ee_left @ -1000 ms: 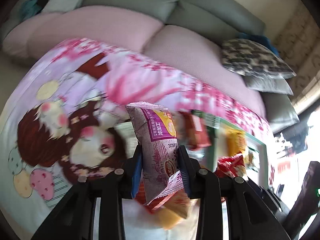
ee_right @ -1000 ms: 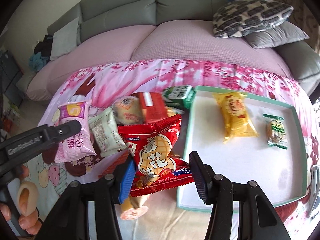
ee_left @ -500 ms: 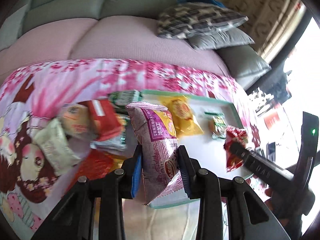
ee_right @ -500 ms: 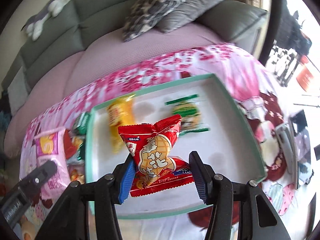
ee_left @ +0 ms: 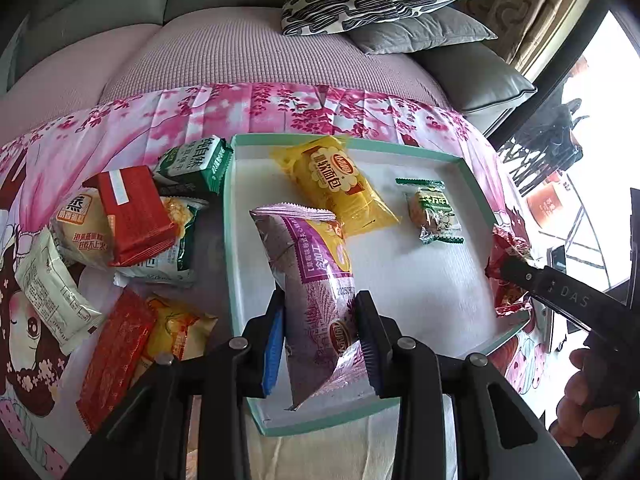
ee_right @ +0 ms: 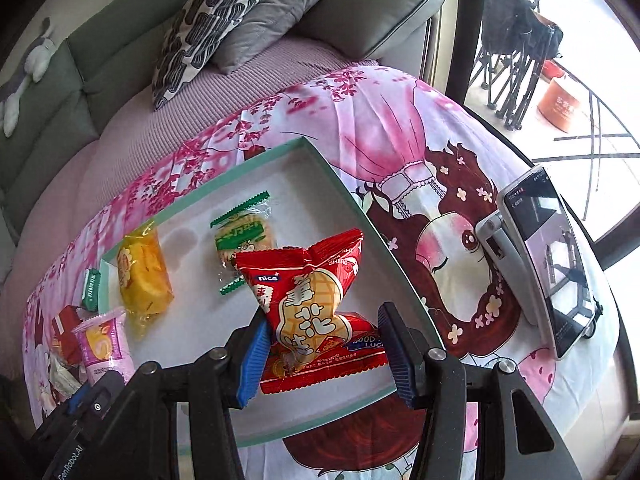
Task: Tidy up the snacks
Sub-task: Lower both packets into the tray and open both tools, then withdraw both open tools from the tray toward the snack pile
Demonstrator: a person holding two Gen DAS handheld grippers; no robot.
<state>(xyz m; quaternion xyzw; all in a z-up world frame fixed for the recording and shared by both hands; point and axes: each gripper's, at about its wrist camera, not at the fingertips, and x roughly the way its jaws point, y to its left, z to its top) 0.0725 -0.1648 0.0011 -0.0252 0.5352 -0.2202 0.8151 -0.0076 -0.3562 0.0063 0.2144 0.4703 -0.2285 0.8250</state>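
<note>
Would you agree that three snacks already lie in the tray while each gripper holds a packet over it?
Not quite: only two snacks lie in the tray, the yellow bread packet and the small green-wrapped biscuit, as the left wrist view shows. The left gripper holds the purple packet, the right gripper the red peanut packet.

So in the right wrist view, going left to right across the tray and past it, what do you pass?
Purple packet held over the tray's left end → yellow bread packet → green-wrapped cracker → red peanut bag in the right gripper → tray rim → phone on its stand.
</note>
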